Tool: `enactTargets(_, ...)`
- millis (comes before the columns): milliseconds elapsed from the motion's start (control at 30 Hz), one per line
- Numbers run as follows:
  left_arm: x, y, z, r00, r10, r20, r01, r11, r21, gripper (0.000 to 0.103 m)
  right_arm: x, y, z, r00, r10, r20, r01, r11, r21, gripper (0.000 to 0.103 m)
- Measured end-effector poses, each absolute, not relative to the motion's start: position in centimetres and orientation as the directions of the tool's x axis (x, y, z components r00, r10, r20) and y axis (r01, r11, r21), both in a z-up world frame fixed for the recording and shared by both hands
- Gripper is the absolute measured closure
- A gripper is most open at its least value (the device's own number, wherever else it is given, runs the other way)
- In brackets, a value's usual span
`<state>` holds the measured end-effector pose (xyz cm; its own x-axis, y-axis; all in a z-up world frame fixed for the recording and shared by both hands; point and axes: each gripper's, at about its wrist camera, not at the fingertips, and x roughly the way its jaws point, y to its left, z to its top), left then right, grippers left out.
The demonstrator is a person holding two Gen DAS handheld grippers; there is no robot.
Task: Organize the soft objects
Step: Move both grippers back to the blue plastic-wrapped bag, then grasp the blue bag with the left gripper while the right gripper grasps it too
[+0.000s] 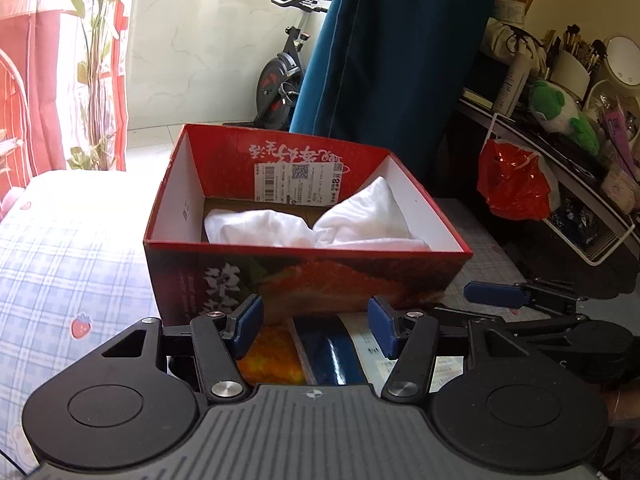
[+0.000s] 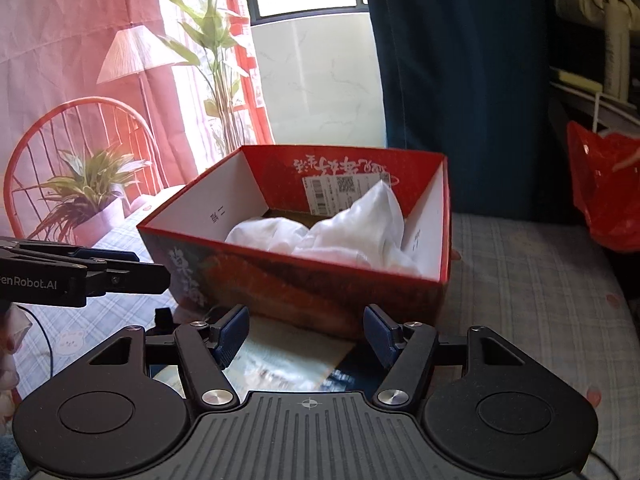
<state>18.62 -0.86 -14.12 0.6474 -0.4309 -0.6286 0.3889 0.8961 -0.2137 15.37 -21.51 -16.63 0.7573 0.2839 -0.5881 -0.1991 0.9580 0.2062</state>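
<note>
While both grippers are standing wide and holding nothing, left gripper [image 1: 316, 330] and right gripper [image 2: 307, 334] are facing the red cardboard box [image 1: 304, 276] at 12 o'clock, white cloth [image 1: 320, 220] is lying crumpled inside.

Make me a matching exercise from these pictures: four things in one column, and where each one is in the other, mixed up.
Things:
1. white cloth
2. red plastic bag
3. green plush toy
4. exercise bike

Places:
A. on the cluttered desk
B. by the far wall
C. inside the red box
D. hanging from the white wire rack

Pairs: 1-C, 2-D, 3-A, 4-B
</note>
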Motion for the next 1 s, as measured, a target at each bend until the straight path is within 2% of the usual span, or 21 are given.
enactTargets(133, 17.3, -1.6, -15.4, 0.628, -0.446, -0.637, 0.42, 0.884, -0.205, 0.044, 12.6, -20.6, -18.1, 0.766, 0.272, -0.582, -0.192, 0.962, 0.196, 0.043)
enactTargets(233, 16.8, -2.1, -16.5, 0.622, -0.435, -0.651, 0.425, 0.886, -0.186, 0.049, 11.1, -20.0, -19.4, 0.781, 0.256, -0.569, -0.186, 0.966, 0.179, 0.042)
enactTargets(433, 16.7, -1.6, -19.1, 0.59, -0.442, -0.676, 0.409, 0.885, -0.221, 0.049, 9.6, -19.7, -21.9, 0.806, 0.244, -0.539, -0.173, 0.968, 0.179, 0.041)
enactTargets(567, 16.5, -1.2, -20.4, 0.58, -0.49, -0.651, 0.408, 0.866, -0.29, 0.049, 9.5, -20.0, -22.2, 0.806, 0.237, -0.542, -0.164, 0.97, 0.179, 0.036)
enactTargets(833, 15.5, -1.6, -20.8, 0.6, -0.489, -0.633, 0.415, 0.867, -0.276, 0.051, 8.9, -21.1, -22.3, 0.816, 0.192, -0.545, -0.092, 0.974, 0.205, 0.028)
enactTargets(1000, 15.2, -1.4, -21.0, 0.602, -0.492, -0.628, 0.409, 0.866, -0.287, 0.054, 8.9, -21.3, -22.5, 0.806, 0.211, -0.553, -0.091, 0.968, 0.236, 0.03)
